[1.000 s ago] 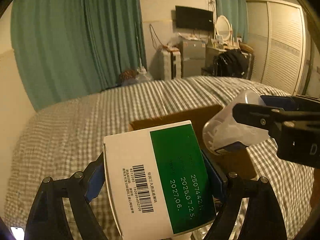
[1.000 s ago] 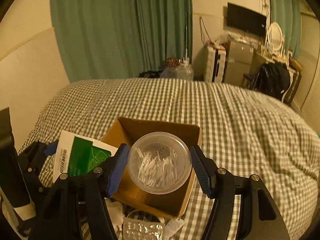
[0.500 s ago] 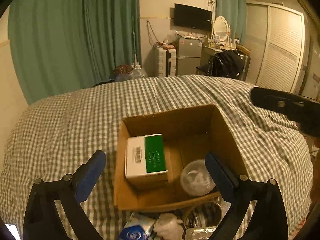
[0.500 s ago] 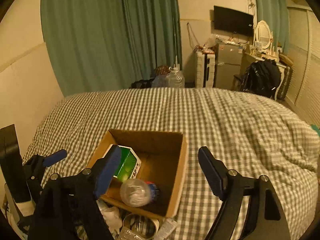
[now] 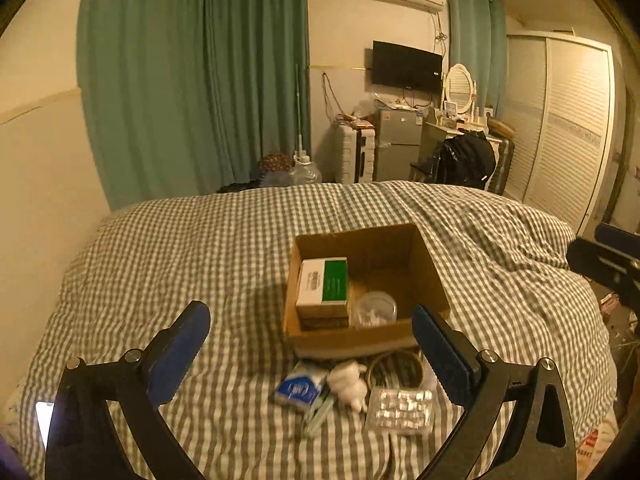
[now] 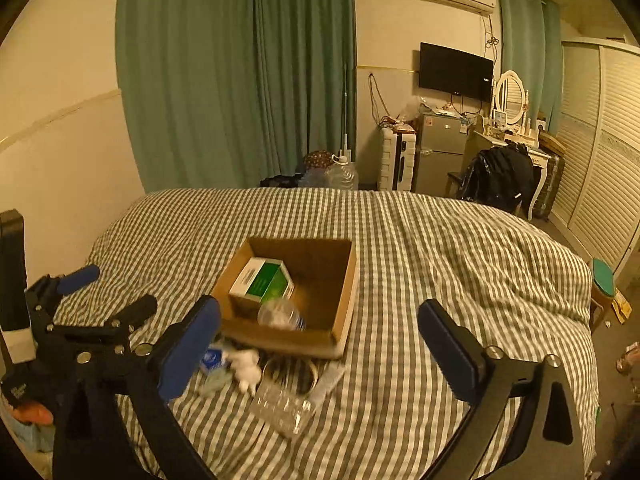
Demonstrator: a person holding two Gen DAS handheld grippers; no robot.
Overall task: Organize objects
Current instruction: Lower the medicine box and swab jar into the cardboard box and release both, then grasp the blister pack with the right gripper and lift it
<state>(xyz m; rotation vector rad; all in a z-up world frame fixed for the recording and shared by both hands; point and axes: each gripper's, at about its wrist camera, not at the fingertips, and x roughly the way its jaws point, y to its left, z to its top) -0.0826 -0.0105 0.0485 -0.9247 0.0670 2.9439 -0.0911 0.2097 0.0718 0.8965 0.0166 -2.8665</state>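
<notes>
Lying now in the cardboard box (image 5: 362, 336), green-white carton (image 5: 323, 282) and clear jar (image 5: 375, 309), both tools spread empty

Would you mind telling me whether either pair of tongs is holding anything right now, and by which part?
Nothing is held. The left tongs and right tongs are both open and empty.

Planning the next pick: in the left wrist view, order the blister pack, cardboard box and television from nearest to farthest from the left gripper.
1. blister pack: on the bedspread, by the right finger.
2. cardboard box: just beyond, mid-bed.
3. television: on the far wall.
</notes>
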